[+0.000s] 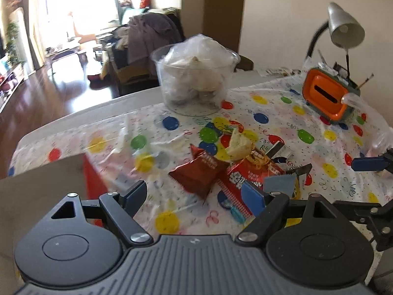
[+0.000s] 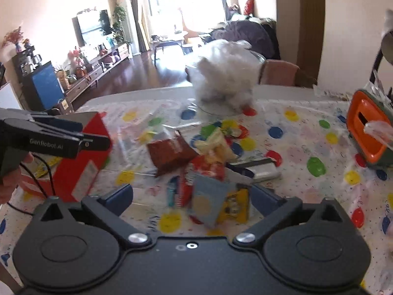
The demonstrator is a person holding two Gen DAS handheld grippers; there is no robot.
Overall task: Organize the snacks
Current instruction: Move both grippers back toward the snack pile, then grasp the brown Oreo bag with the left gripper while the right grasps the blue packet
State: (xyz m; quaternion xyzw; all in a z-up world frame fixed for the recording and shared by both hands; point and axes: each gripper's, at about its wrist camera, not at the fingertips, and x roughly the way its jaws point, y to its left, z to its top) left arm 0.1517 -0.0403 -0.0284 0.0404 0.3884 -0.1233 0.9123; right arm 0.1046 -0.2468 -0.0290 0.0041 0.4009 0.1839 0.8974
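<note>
Just ahead of the left gripper (image 1: pixel 196 194), whose jaws stand wide apart holding nothing, a heap of snack packets (image 1: pixel 221 169) lies on the balloon-print surface (image 1: pixel 319 132). Over that heap hangs the right gripper (image 2: pixel 194 196), equally wide and empty, a red box (image 2: pixel 81 162) to its left.

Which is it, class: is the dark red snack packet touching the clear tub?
Apart. The left wrist view shows dotted tablecloth between the dark red packet and clear tub.
</note>
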